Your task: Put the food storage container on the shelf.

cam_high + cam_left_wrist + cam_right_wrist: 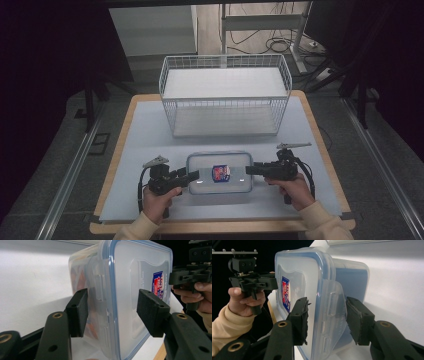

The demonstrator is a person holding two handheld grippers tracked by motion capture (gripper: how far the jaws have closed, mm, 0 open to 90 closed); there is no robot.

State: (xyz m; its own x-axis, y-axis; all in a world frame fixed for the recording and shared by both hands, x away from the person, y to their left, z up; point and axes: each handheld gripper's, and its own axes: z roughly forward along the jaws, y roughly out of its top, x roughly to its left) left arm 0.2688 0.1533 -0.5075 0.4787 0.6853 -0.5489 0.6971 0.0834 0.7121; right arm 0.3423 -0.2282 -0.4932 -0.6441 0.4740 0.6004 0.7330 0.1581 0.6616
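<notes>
You bracket the lidded plastic container (219, 173) near the surface's (150, 130) front edge, left tool (193, 175) and right tool (248, 169) each spread wide around an end latch, apparently about to close evenly and lift it toward the wire basket (225, 95).

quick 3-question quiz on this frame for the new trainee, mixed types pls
1. True or false: the wire basket holds the lidded container.
2. What flanks the left gripper jaws? A) container's end latch B) basket rim C) a cable
3. What marks the lid's middle?

Key: 1 false, the container sits on the table in front of the basket. 2 A. 3 a red and blue label.
</notes>
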